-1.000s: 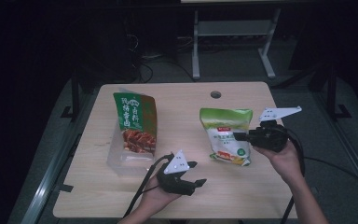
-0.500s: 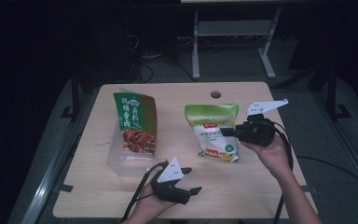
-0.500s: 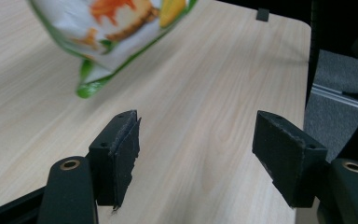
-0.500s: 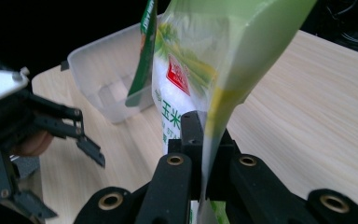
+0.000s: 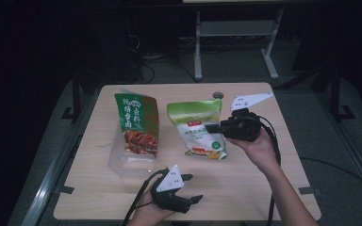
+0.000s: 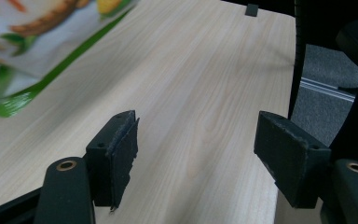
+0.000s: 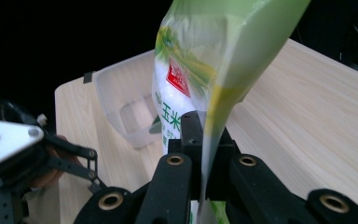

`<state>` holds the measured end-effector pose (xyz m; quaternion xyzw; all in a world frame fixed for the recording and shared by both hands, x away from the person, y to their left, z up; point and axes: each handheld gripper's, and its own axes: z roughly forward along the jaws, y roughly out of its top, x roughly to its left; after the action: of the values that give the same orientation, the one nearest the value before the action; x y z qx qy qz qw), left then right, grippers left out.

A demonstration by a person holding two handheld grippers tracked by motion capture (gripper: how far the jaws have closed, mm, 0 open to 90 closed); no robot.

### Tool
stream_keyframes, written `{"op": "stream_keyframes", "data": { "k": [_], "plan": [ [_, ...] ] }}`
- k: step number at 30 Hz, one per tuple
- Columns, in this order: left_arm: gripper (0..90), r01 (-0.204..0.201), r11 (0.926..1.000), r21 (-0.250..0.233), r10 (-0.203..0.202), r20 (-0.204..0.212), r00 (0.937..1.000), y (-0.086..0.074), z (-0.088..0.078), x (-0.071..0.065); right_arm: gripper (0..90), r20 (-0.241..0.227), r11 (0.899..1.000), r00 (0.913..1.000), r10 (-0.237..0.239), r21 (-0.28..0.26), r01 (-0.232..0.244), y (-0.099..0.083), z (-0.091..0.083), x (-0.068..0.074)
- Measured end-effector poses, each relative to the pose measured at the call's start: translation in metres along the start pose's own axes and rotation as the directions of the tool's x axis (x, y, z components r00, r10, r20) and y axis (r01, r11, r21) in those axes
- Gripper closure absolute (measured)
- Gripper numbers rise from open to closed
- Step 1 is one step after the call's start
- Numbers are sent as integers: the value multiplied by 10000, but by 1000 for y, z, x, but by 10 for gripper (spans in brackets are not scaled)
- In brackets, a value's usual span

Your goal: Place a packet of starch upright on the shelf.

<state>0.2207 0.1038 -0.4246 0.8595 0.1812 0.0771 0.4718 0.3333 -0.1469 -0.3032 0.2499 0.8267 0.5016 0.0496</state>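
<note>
Carried leftward since a second ago, the green-and-white pouch [image 5: 199,129] now hangs closer to the clear plastic tub [image 5: 122,160], and the left gripper [image 5: 188,188] has drawn back toward the near edge of the bench [image 5: 264,188].

In the right gripper view, the right gripper [image 7: 204,140] has its fingers [image 7: 191,130] clenched on the pouch's right edge, the thin film pinched flat between them. From the high view the pouch stands upright in that hold, its lower end at or just above the bench; I cannot tell whether it touches.

In the left gripper view the left gripper's fingers [image 6: 121,154] stand well apart and released, with bare wood between them and a corner of the pouch at the far left.

My judgement: the packing is partly done. The tub sits at the left of the bench and already holds one thing, the green-and-brown snack bag [image 5: 137,123], which stands in it leaning toward the far side, most of its height above the rim. The pouch is picked up and roughly halfway across, but not yet over the tub. Left to do: bring it above the tub's free space near the snack bag, lower it in and let go.
</note>
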Motion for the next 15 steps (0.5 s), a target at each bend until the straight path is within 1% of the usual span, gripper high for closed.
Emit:
{"op": "stream_keyframes", "data": {
  "k": [3, 8, 13, 15],
  "plan": [
    [295, -20, 10000, 33, 20, -8, 10000, -1, -1, -1, 889, -119, 9999, 9998, -152, -11, 151, 7, 6, 4],
    [293, -120, 9999, 54, 120, -46, 9999, -3, -4, 0, 889, -335, 9997, 9992, -230, -42, 229, 18, 15, 10],
    [291, 3, 10000, -72, -3, -67, 10000, -5, -7, -1, 889, -576, 9994, 9977, -342, -51, 340, 26, 26, 15],
    [288, -40, 10000, -34, 40, -59, 10000, -5, -8, -1, 889, -631, 9993, 9973, -369, 4, 370, 29, 30, 17]
  ]
}}
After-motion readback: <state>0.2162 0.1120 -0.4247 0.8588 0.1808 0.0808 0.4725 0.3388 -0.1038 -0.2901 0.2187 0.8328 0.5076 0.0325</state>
